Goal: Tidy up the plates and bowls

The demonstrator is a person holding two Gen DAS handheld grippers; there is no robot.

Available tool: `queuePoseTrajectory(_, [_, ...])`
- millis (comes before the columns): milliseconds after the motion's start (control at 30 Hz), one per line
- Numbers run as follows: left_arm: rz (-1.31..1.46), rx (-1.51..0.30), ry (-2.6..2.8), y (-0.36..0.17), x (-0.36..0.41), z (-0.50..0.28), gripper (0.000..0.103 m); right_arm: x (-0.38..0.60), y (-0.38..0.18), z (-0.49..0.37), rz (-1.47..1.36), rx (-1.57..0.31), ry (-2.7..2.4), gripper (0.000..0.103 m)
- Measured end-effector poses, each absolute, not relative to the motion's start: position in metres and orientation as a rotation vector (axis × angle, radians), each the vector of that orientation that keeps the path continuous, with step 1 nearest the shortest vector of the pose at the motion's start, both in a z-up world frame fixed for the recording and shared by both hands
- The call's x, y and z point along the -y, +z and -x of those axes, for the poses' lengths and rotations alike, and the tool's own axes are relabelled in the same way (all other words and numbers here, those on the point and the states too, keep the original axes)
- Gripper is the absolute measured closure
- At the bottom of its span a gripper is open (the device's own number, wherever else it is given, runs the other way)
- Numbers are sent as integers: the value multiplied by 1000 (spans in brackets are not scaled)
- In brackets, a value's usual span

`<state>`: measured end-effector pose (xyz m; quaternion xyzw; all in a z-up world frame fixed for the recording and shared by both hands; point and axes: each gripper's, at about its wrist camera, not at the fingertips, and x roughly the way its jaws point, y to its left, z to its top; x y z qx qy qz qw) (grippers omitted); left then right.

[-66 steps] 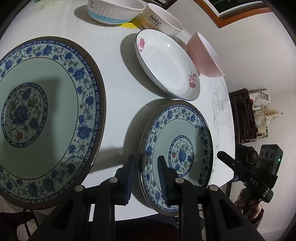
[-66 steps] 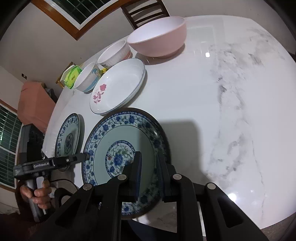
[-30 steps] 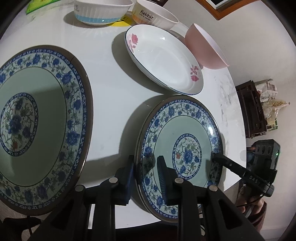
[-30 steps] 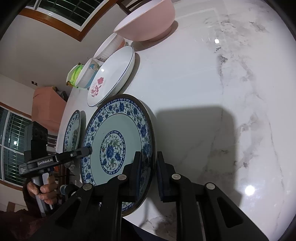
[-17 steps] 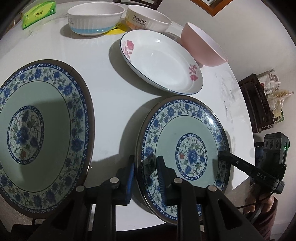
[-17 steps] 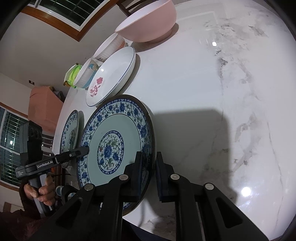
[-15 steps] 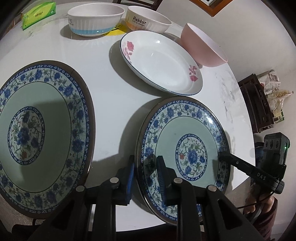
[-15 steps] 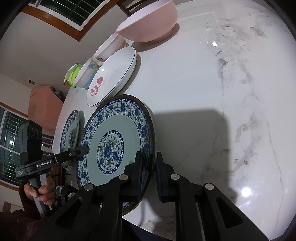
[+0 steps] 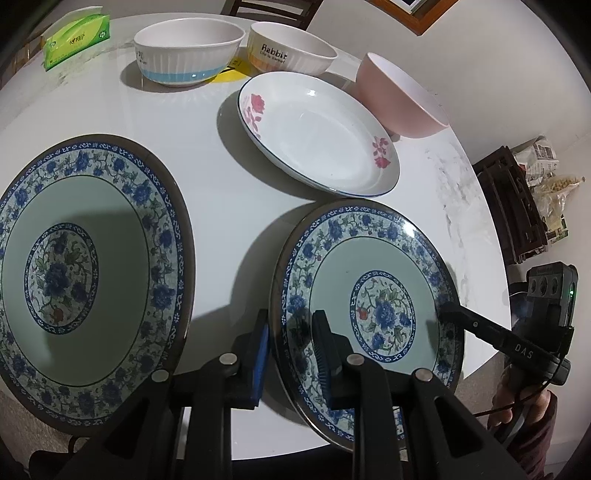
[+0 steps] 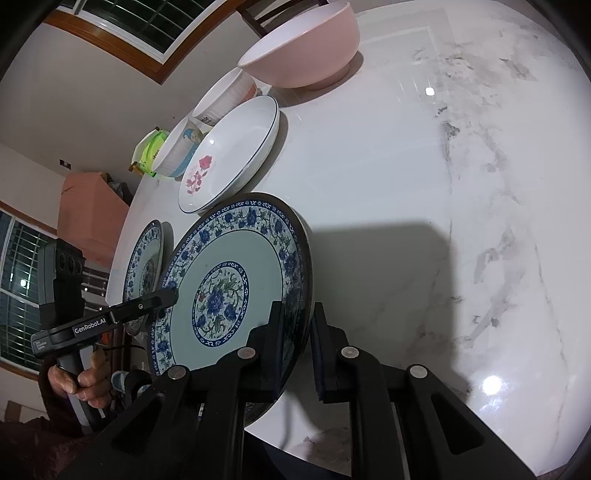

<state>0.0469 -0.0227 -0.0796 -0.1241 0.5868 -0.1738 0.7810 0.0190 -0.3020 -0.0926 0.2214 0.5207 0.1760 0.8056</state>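
A small blue-flowered plate [image 9: 373,295] [image 10: 236,280] hangs tilted just over the white marble table [image 9: 221,184], its near edge past the table's rim. My left gripper [image 9: 288,325] is shut on its left rim, one pad under and one on top. My right gripper [image 10: 297,317] is shut on the opposite rim. Each gripper shows in the other's view: the right gripper's fingertip [image 9: 448,308] and the left gripper's fingertip [image 10: 168,295]. A larger blue-flowered plate [image 9: 74,273] [image 10: 146,266] lies flat to the left.
At the far side stand a white deep plate with pink roses [image 9: 317,133] [image 10: 232,151], a pink bowl [image 9: 402,99] [image 10: 306,48], a blue-banded white bowl [image 9: 184,55], a "Rabbit" bowl [image 9: 291,48] and a green tissue pack [image 9: 77,35]. A person's hand [image 10: 77,384] holds the left gripper.
The left gripper has tipped a little, so the far bowls and tissue pack show more fully in its view. Both grippers keep their hold on the small plate.
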Motion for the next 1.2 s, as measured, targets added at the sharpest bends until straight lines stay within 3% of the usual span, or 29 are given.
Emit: queuePoseTrajectory(1200, [262, -1320, -364, -92, 27, -50, 81, 299, -97, -36, -422, -1158, 397, 85])
